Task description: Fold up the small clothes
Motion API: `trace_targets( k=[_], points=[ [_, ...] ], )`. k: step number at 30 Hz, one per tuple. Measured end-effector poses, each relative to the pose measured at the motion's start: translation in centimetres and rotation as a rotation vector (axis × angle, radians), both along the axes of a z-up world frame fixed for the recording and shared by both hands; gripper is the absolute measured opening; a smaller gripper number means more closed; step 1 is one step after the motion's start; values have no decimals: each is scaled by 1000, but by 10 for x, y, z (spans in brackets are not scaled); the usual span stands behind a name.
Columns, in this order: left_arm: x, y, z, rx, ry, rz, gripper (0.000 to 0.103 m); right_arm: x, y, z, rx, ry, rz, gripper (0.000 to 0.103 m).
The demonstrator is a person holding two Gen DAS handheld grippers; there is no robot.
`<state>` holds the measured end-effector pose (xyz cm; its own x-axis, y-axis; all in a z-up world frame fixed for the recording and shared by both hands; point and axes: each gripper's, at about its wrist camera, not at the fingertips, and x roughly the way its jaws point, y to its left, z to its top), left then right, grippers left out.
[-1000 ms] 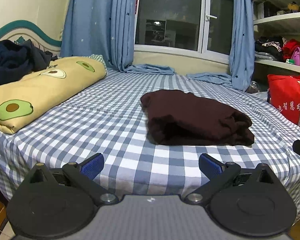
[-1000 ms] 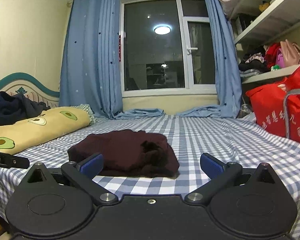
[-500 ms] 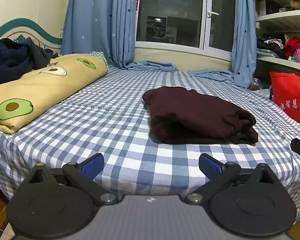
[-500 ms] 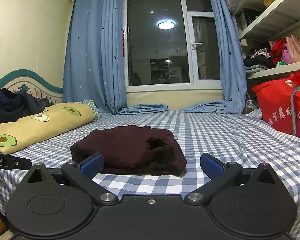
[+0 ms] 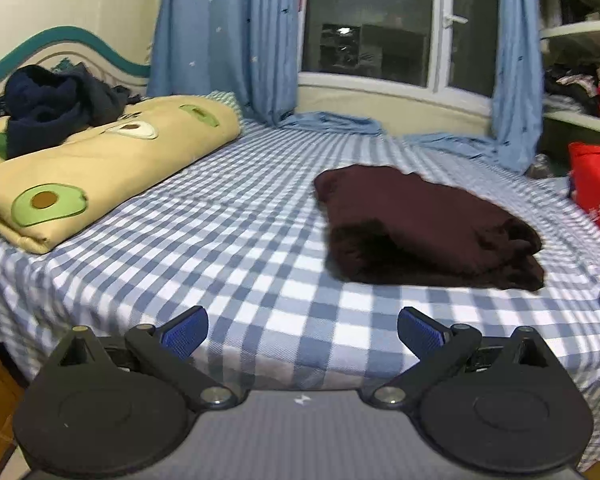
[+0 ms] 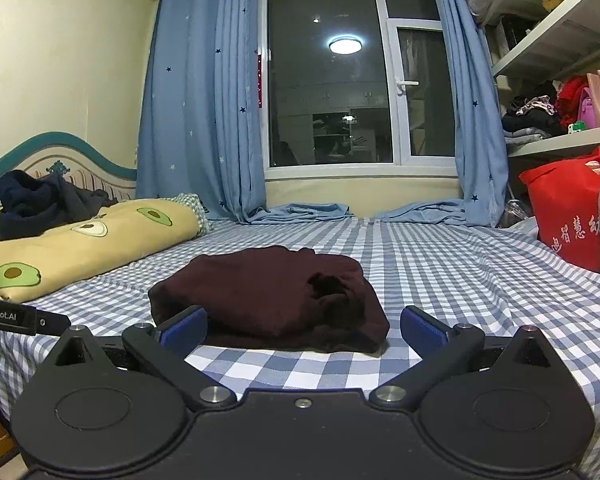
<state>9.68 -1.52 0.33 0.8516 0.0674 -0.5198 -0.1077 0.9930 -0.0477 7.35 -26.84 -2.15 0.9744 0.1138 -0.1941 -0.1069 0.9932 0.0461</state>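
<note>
An avocado-print quilt (image 6: 80, 248) lay at nine o'clock on the checked bed sheet (image 6: 460, 264). The folded maroon garment (image 6: 276, 296) rested mid-bed, at twelve o'clock from the right gripper (image 6: 302, 330) and one o'clock from the left gripper (image 5: 302, 332). Both grippers gaped wide, holding nothing. A red bag (image 6: 572, 216) stood at three o'clock.

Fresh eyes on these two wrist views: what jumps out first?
A folded maroon garment lies mid-bed on the blue checked sheet, just ahead of the open right gripper. The avocado-print quilt sits at left, dark clothes piled on it. The left gripper is open too.
</note>
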Motion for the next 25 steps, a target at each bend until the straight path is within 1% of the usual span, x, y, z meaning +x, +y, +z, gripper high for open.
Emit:
trace_targets(
  k=[1, 3, 7, 11, 15, 25],
  points=[
    [1, -1, -1, 10, 6, 6, 102, 1, 0, -1, -2, 1, -4, 103],
    [2, -3, -2, 21, 5, -15, 102, 3, -1, -2, -2, 1, -10, 103],
    [3, -7, -4, 3, 5, -26, 102, 8, -2, -4, 2, 11, -14, 103],
    [7, -12, -8, 6, 22, -22, 102, 13, -2, -6, -10, 17, -16, 103],
    [10, -14, -13, -9, 49, -34, 102, 16, -6, -9, -12, 24, -21, 103],
    [14, -20, -16, 15, 64, -34, 102, 21, -18, -22, 30, 72, -52, 103]
  ],
)
